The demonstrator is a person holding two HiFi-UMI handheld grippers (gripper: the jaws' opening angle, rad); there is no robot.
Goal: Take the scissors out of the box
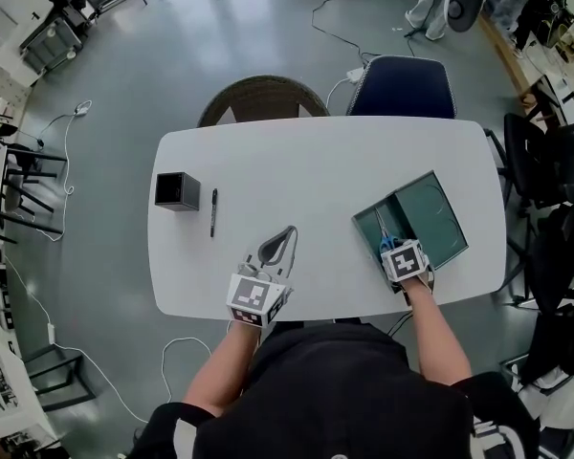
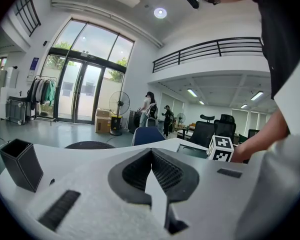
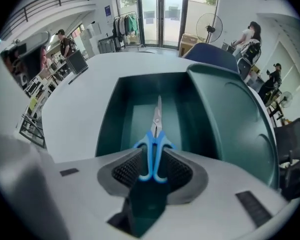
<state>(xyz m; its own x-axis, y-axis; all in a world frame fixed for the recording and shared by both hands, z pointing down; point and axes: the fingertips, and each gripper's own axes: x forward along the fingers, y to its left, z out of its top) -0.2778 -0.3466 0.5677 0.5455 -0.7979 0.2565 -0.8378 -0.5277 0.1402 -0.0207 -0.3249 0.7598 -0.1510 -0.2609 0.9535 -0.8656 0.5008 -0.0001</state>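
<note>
Blue-handled scissors (image 3: pixel 155 134) lie flat in the bottom of an open dark-green box (image 3: pixel 110 119), blades pointing away from me. My right gripper (image 3: pixel 152 156) points steeply down into the box, its jaws open on either side of the blue handles without pressing on them. In the head view the scissors (image 1: pixel 386 240) peek out just beyond the right gripper (image 1: pixel 396 249), at the box's (image 1: pixel 365 220) near end. The left gripper (image 1: pixel 282 238) hovers low over the table's front middle, shut with nothing in it; its tips meet in the left gripper view (image 2: pixel 150 153).
The box's lid (image 1: pixel 432 216) lies open to the right of the compartment. A black square pen holder (image 1: pixel 177 191) and a black pen (image 1: pixel 213 211) sit on the white table (image 1: pixel 306 161) at the left. Two chairs (image 1: pixel 263 98) (image 1: pixel 402 86) stand at the far edge.
</note>
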